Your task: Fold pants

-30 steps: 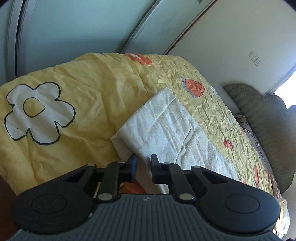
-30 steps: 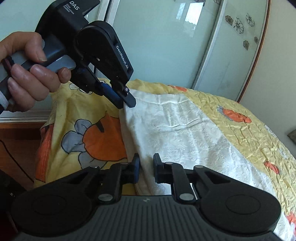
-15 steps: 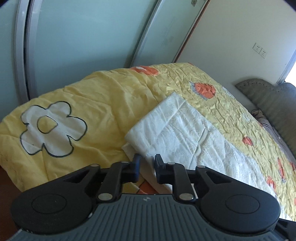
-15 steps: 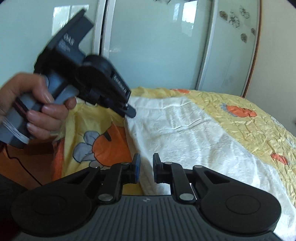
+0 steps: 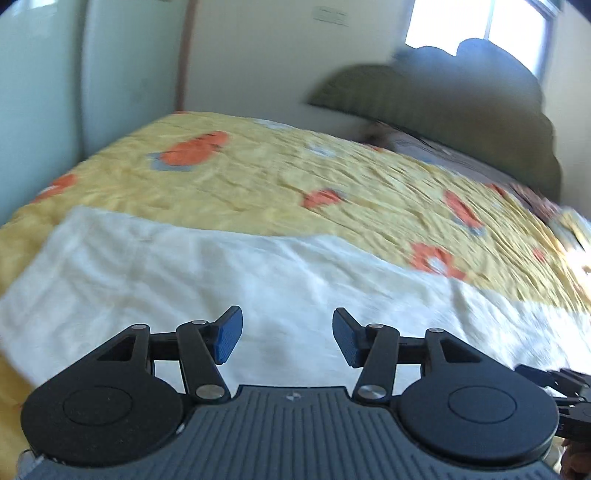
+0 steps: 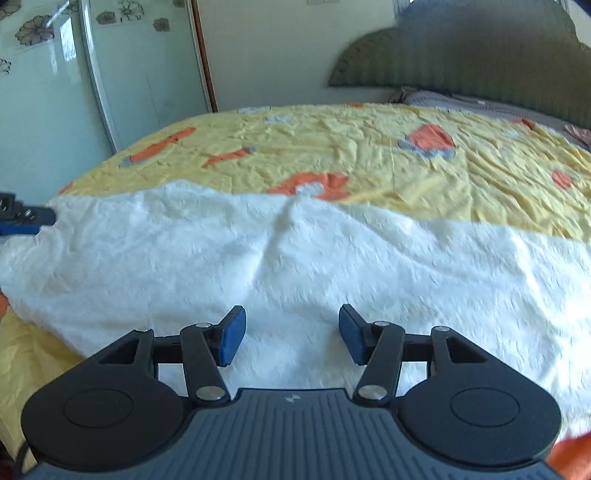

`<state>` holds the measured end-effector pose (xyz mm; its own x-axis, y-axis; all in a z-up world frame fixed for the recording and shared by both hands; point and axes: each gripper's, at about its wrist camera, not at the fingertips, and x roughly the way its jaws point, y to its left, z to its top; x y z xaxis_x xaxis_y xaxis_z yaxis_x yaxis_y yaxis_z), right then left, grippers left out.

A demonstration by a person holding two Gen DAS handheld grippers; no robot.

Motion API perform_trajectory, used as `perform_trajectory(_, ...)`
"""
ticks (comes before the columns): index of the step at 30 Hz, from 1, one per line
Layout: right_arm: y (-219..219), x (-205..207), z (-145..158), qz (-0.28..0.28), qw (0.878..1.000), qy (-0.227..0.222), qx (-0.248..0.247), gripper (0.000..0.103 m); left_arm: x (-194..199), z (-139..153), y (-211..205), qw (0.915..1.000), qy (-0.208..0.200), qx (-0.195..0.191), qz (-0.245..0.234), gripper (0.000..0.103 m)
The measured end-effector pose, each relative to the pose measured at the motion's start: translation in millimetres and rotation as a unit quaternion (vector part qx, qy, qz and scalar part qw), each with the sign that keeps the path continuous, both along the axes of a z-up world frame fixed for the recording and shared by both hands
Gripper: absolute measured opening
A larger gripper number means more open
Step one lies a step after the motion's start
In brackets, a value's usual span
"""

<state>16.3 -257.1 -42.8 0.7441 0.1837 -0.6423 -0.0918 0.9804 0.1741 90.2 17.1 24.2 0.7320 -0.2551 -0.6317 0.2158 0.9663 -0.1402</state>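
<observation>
In the left wrist view, pale green sliding doors (image 5: 44, 92) are seen at about ten o'clock, with a cream wall at twelve and a bright window (image 5: 476, 22) at one o'clock behind a dark green headboard (image 5: 461, 99). A yellow bedspread (image 5: 277, 173) with orange patches is spread across the middle, blurred by motion. The white pants (image 5: 221, 273) are laid flat on it, along the near edge of the bed, filling the band from nine to three o'clock just above the tool. The left gripper (image 5: 287, 338) is held at six o'clock over the white cloth; its jaws have just been opening and are parted, with only the cloth seen beyond the gap and nothing pinched by the blue pads (image 5: 229, 338). A dark piece of the other tool is glimpsed at four o'clock. In the right wrist view, glass doors (image 6: 74, 81) printed with flowers are found at ten o'clock, the headboard (image 6: 461, 55) at one, and a pillow (image 6: 443, 99) beneath it. The pants (image 6: 258, 258) are stretched from nine to three o'clock, a raised crease being seen at the middle of their far edge. The right gripper (image 6: 292, 339) is likewise spread apart above the cloth, its jaws having just been opening, nothing being clamped. A blue fingertip of the left tool (image 6: 26, 223) is seen at nine o'clock, beside the pants' left end; whether it touches cannot be told.
</observation>
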Motion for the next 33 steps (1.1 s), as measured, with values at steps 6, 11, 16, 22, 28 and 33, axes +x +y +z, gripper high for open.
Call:
perform_trajectory(6, -22.6, -30.0, 10.1, -0.015, 0.999, -0.031, 0.001, 0.056, -13.8, -47.8, -91.4, 0.9852, 0.01, 0.109, -0.132, 0.063)
perform_trajectory(11, -73.0, -32.6, 4.0, -0.109, 0.994, -0.022, 0.003, 0.073, -31.7, -47.2, -109.0, 0.9807, -0.027, 0.118, -0.154, 0.065)
perform_trajectory(16, -101.1, -45.3, -2.0, -0.107, 0.994, -0.01, 0.01, 0.073, -30.7, -51.0, -127.2, 0.9735, -0.022, 0.139, -0.18, 0.064)
perform_trajectory(22, -161.8, 4.2, 8.1, -0.145, 0.988, -0.005, -0.048, 0.073, -23.9, -40.8, -153.2, 0.9739, -0.033, 0.123, -0.188, 0.066)
perform_trajectory(28, -212.3, 24.8, -6.1, -0.235, 0.97, 0.016, -0.052, 0.075, -31.1, -40.5, -163.5, 0.973, -0.046, 0.114, -0.195, 0.066)
perform_trajectory(33, -190.6, -13.8, -8.3, -0.193, 0.981, -0.017, 0.002, 0.081, -25.6, -46.9, -175.5, 0.9715, -0.03, 0.114, -0.206, 0.07)
